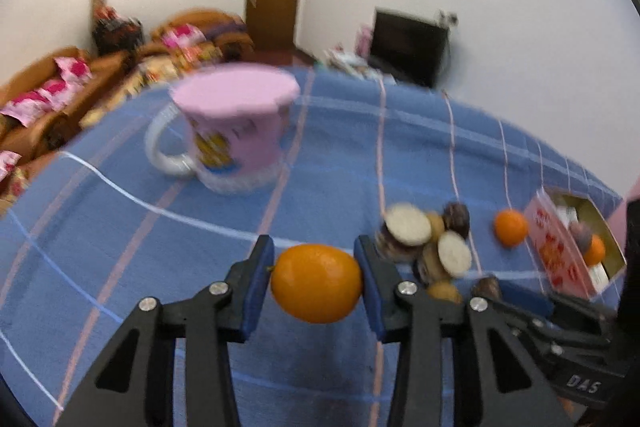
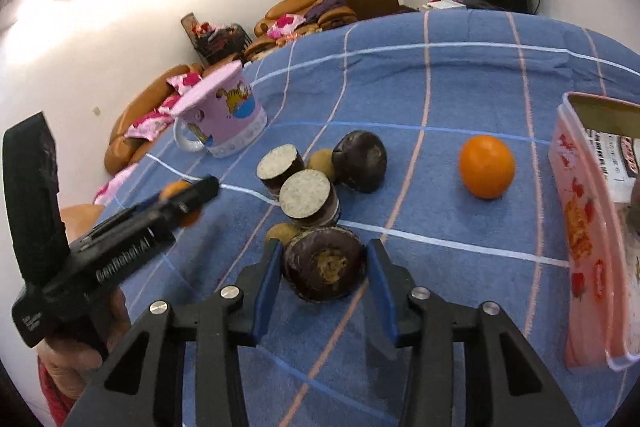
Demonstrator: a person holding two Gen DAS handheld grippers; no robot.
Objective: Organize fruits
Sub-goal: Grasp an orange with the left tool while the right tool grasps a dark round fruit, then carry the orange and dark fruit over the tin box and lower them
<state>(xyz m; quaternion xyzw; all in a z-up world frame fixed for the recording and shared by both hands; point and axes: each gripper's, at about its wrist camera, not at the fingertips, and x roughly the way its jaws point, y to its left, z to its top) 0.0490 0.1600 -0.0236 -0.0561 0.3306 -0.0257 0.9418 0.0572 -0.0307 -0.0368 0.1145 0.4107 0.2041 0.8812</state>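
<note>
your left gripper point(image 1: 318, 281) grips an orange point(image 1: 317, 283) above the cloth; your right gripper point(image 2: 322, 273) brackets a dark fruit point(image 2: 324, 269), contact unclear. next, carry the orange to the pink box point(image 2: 588, 251).

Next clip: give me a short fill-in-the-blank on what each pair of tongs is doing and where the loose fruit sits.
1. The left tongs are shut on an ____.
2. The right tongs bracket a dark brown fruit lying on the ____ tablecloth.
3. A loose orange rests on the cloth beside the ____ box.
4. The pink mug stands ____ down.

Missing words: orange; blue; pink; upside
</note>
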